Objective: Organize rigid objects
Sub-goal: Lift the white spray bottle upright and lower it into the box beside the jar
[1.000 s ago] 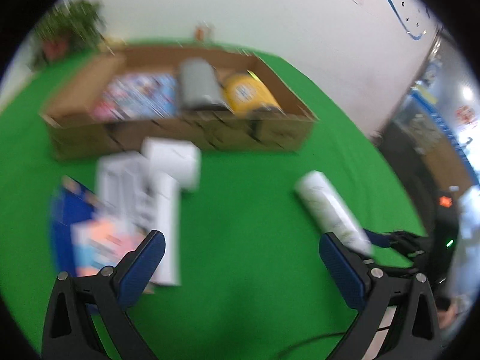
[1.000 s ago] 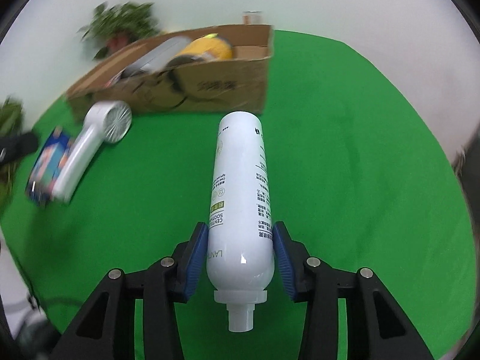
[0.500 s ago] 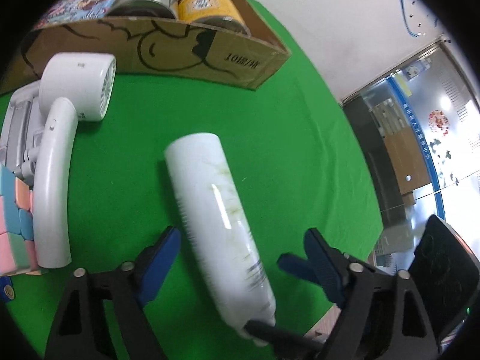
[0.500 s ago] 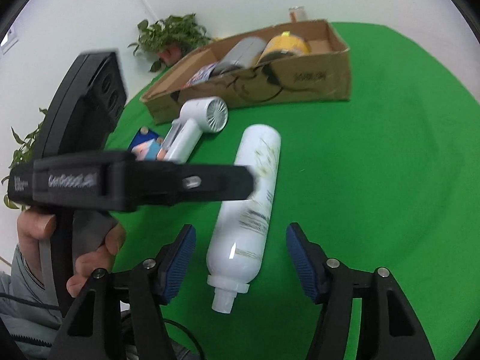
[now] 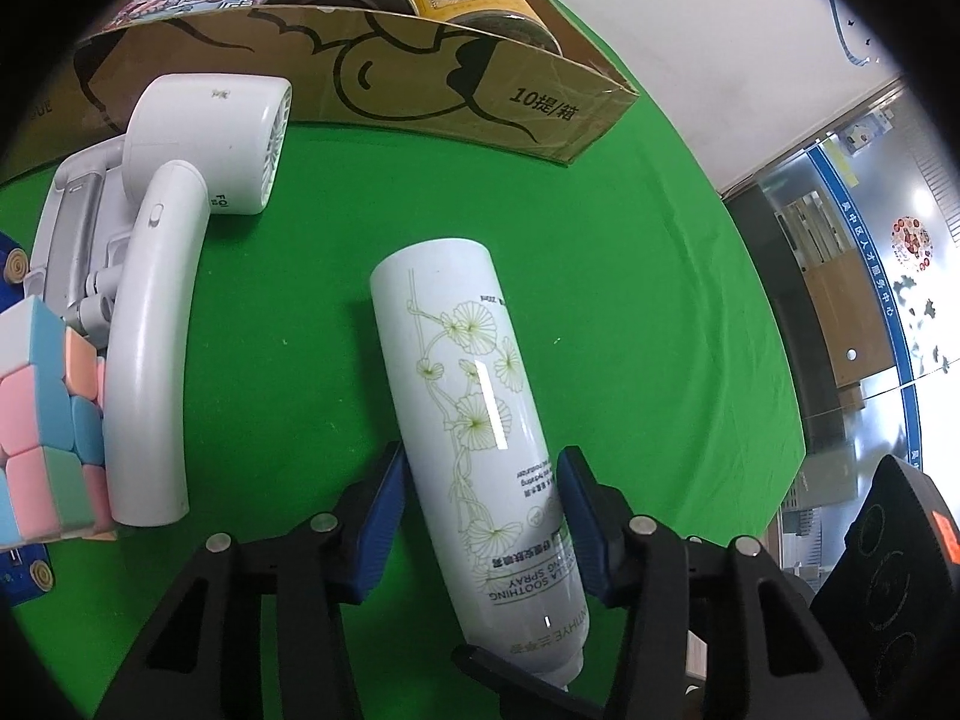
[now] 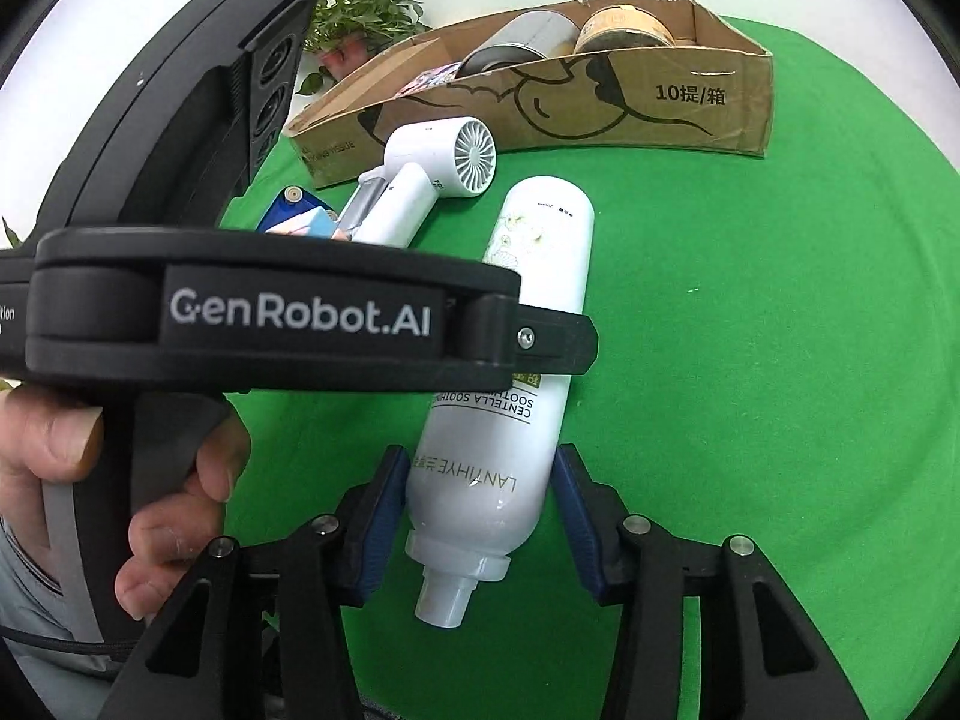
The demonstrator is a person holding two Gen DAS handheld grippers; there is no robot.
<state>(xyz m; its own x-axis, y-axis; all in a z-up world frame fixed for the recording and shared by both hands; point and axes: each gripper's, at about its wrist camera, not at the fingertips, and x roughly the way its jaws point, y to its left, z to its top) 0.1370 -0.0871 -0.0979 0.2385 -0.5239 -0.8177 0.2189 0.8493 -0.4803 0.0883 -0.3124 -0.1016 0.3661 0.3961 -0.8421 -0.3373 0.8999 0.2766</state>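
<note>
I read "LANTHYE CENTELLA SOOTHING SPRAY" on the white cylindrical spray bottle [image 6: 504, 414]. My left gripper [image 5: 480, 516] and right gripper [image 6: 480, 516] have just been closing; both now clamp this bottle.

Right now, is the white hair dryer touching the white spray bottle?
Apart. The left wrist view shows bare green cloth between the hair dryer and the spray bottle.

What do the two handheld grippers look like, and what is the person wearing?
Both the left gripper and the right gripper have black angular frames with silver screws and ribbed blue pads. In the right wrist view, the left one's black body carries white "GenRobot.AI" lettering, and a thin black cable runs below the hand. A grey sleeve shows at the edge.
</note>
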